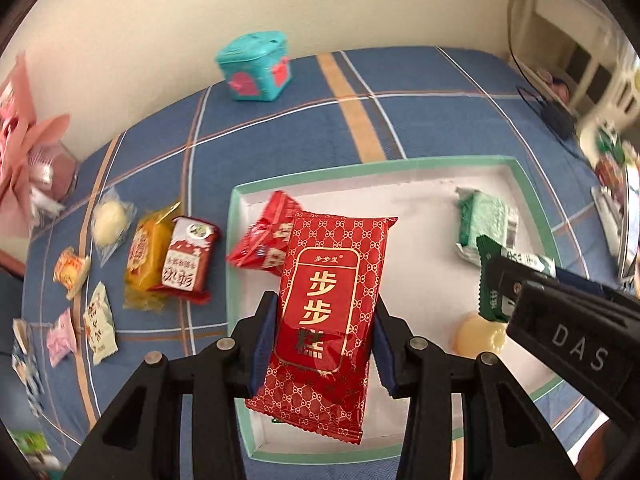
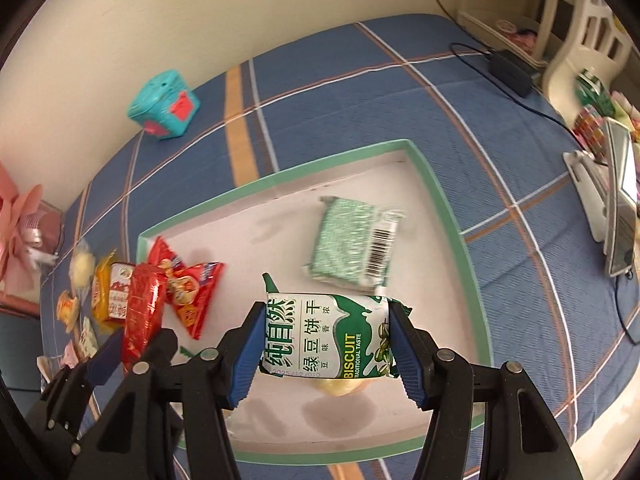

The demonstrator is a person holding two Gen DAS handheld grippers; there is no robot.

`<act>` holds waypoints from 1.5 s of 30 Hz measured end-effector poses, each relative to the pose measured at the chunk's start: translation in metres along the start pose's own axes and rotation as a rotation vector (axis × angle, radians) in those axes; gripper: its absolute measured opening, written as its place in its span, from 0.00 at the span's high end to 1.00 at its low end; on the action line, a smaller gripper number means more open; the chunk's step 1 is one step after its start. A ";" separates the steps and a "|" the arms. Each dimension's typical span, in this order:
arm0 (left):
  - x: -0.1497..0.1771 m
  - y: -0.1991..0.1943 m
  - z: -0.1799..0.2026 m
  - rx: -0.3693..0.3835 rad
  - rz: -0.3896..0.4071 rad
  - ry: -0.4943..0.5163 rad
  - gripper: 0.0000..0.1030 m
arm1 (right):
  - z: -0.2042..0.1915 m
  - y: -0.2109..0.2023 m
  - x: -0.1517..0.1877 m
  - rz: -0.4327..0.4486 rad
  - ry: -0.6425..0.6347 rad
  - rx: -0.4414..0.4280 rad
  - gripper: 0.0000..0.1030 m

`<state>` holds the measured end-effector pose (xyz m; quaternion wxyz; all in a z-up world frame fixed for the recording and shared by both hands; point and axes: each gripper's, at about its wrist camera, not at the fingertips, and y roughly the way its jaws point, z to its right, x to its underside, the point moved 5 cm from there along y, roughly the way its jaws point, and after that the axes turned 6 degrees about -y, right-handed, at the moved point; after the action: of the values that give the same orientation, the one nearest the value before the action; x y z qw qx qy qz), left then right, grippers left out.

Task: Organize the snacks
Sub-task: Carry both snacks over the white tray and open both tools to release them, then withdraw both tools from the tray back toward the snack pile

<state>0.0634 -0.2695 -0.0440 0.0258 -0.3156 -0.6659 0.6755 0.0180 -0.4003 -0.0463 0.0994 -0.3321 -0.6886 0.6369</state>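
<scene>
My left gripper (image 1: 325, 330) is shut on a long red snack pack with gold characters (image 1: 328, 312), held above the white tray with a green rim (image 1: 532, 208). The same red pack (image 2: 144, 312) shows at the left of the right wrist view. My right gripper (image 2: 326, 338) is shut on a green-and-white biscuit pack (image 2: 326, 338), also over the tray (image 2: 448, 216); that pack (image 1: 494, 280) and the right gripper's fingers (image 1: 568, 312) show in the left wrist view. In the tray lie a red bag (image 1: 260, 240), a pale green pack (image 2: 352, 248) and a round yellowish snack (image 1: 478, 336).
Several loose snacks lie on the blue plaid cloth left of the tray, among them a yellow pack (image 1: 144, 260) and a dark red pack (image 1: 186, 260). A teal box (image 1: 254, 66) stands by the wall. A pink bouquet (image 1: 24, 160) is far left. A charger with cable (image 2: 512, 66) lies at right.
</scene>
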 end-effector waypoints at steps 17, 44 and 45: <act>0.006 0.015 0.000 -0.003 -0.044 -0.011 0.55 | -0.003 0.021 0.004 -0.037 0.021 -0.007 0.39; 0.022 -0.010 -0.105 -0.057 -0.041 -0.272 0.45 | -0.060 -0.018 0.011 0.028 -0.154 -0.007 0.37; 0.023 -0.011 -0.110 -0.057 -0.039 -0.284 0.45 | -0.064 -0.020 0.012 0.033 -0.161 -0.011 0.37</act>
<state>0.0914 -0.1612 -0.0330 -0.0648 -0.2045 -0.6879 0.6934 0.0378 -0.3408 -0.0201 0.0314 -0.2914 -0.6924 0.6593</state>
